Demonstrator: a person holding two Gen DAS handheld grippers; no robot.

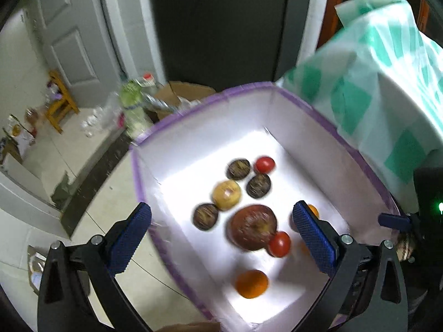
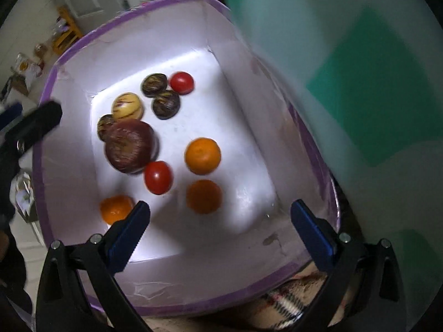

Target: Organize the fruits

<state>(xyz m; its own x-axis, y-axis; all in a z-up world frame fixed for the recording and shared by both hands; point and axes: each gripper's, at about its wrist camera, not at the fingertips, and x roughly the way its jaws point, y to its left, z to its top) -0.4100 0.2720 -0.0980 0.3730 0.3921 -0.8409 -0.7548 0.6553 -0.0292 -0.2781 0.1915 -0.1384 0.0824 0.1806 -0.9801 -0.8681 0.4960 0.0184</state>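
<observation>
While both jaws hang spread and empty, dim orange (image 2: 204, 196) sits just ahead of the right gripper (image 2: 220, 228), nearer than the left gripper (image 1: 221, 238).

3 oranges (image 2: 203, 155), 2 tomatoes (image 2: 157, 177), 3 dark striped fruits (image 2: 165, 104), 1 apple (image 2: 129, 145), 1 yellow fruit (image 2: 127, 106), 1 box (image 2: 155, 274).

I've got the white box (image 2: 243, 149) with its purple rim under both sets of jaws. On its floor, ahead of my right jaws, lie two oranges (image 2: 203, 155), a tomato (image 2: 157, 177) and a dark red apple (image 2: 130, 145); beyond, a yellow fruit (image 2: 127, 106), brown striped ones (image 2: 166, 103) and another tomato (image 2: 181, 82).
</observation>
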